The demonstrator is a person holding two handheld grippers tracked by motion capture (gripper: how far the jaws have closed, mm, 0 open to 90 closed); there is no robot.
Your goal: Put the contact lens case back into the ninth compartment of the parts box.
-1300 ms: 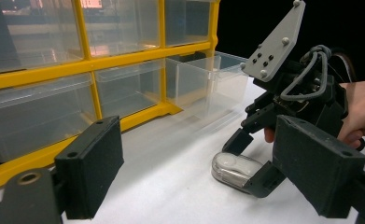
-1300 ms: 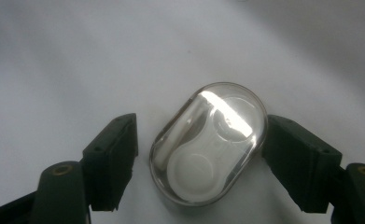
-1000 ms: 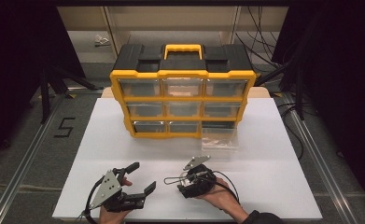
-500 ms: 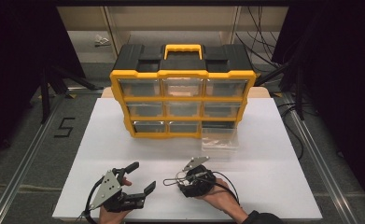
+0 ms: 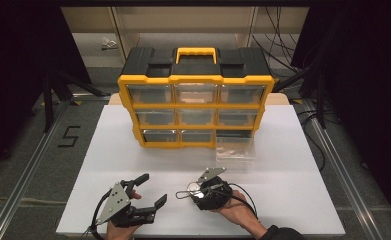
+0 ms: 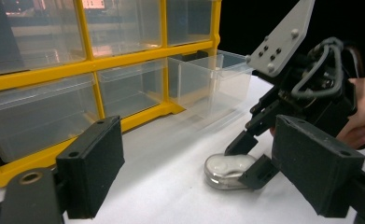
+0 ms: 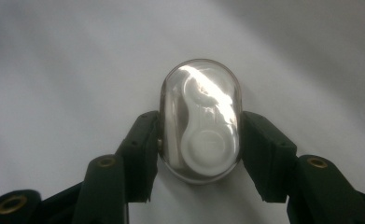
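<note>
A small clear oval capsule (image 7: 200, 107) with a white piece inside lies on the white board (image 5: 108, 150). My right gripper (image 7: 200, 149) has just been closing and its pads now press on the capsule's two long sides. From above, the right gripper (image 5: 189, 193) sits at the front middle with the capsule (image 5: 183, 194) at its tips. The left gripper (image 5: 152, 191) rests just to its left, jaws wide apart with nothing held. In the left gripper view, its own jaws (image 6: 203, 186) frame the capsule (image 6: 227, 167) and the right gripper (image 6: 248, 156) beyond.
A yellow and black organizer (image 5: 195, 107) with clear drawers stands at the back of the board. One clear drawer (image 5: 235, 147) is pulled out at its lower right, also seen as the drawer (image 6: 213, 79) close behind the right gripper. Black stands and cables flank the table.
The right gripper's jaws have drawn in onto the capsule. Both hands have stayed where they were.
</note>
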